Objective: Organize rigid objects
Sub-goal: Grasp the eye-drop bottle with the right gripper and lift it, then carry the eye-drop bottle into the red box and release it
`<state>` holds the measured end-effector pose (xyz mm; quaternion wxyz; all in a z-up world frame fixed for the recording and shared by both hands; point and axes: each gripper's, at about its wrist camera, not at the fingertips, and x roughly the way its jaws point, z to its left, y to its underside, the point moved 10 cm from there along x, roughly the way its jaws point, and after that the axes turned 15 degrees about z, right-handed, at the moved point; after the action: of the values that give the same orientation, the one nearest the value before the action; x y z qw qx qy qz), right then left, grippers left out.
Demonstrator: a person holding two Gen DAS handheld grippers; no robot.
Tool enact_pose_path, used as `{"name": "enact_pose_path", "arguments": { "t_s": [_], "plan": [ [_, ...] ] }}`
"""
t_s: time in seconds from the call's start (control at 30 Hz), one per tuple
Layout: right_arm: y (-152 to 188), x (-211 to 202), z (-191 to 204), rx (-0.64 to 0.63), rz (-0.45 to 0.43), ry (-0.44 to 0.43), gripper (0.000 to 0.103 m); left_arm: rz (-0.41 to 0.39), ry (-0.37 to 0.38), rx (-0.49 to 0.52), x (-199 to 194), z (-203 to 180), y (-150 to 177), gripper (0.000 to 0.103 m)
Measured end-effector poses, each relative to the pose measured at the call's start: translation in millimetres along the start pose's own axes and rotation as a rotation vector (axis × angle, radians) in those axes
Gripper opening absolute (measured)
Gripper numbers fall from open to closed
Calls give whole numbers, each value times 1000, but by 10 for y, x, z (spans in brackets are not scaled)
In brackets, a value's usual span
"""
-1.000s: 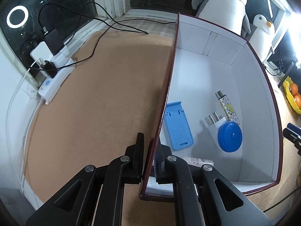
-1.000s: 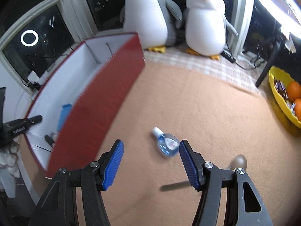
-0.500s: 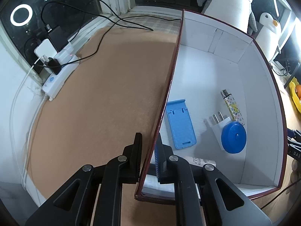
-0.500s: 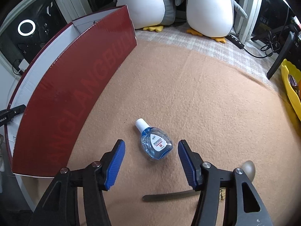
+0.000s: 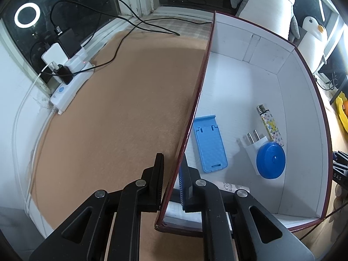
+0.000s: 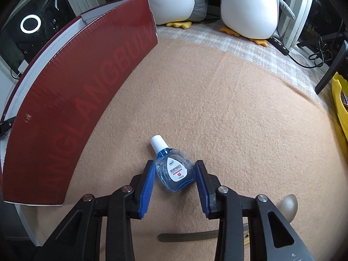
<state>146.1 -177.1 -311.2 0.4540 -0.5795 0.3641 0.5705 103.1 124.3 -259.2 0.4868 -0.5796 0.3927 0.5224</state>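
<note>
the left tool (image 5: pixel 171 180) points steeply down and is clamped on the near end of the box's (image 5: pixel 304 113) long wall, one finger outside over the tan desk (image 5: pixel 121 117), the other inside against the white lining. the box is red outside, white inside, and stands open-topped on the desk.

inside the box, seen from the left wrist: a blue phone stand (image 5: pixel 209 141) lies flat just beside the gripped wall, at about 1 o'clock from the tool. a white plug adapter (image 5: pixel 252 143) lies at 3 o'clock of the stand, with a round blue lid-like disc (image 5: pixel 270 159) overlapping its lower right – touching it. a patterned lighter (image 5: pixel 269 125) lies just beyond the disc, at its 12 o'clock. a white tube (image 5: pixel 230 187) lies near the tool's inner finger, partly hidden.

the right tool (image 6: pixel 174 182) also points steeply down, low over the desk. its jaws are closing, and a small blue eye-drop bottle (image 6: pixel 174 171) lies between them, white cap toward 11 o'clock. the blue pads (image 6: pixel 146 187) flank the bottle's body closely; the left one looks to be at its edge, the right just short – no firm squeeze shows.

the box's red outer wall (image 6: pixel 71 108) stands at 10 o'clock of the bottle, well apart. a metal spoon (image 6: pixel 288 204) lies at 4 o'clock, partly under the right finger. two plush penguins (image 6: pixel 248 6) sit at the far edge.
</note>
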Motion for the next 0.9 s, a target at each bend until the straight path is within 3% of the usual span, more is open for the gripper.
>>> {"name": "enact_pose_path", "arguments": {
  "t_s": [0.53,0.9],
  "plan": [
    [33,-182,-24,28,-43,34,33,-8,39,7,8,7,-2,10],
    [-60,-789,254,3,-156,48,33,-18,78,15,9,7,-2,10]
  ]
}}
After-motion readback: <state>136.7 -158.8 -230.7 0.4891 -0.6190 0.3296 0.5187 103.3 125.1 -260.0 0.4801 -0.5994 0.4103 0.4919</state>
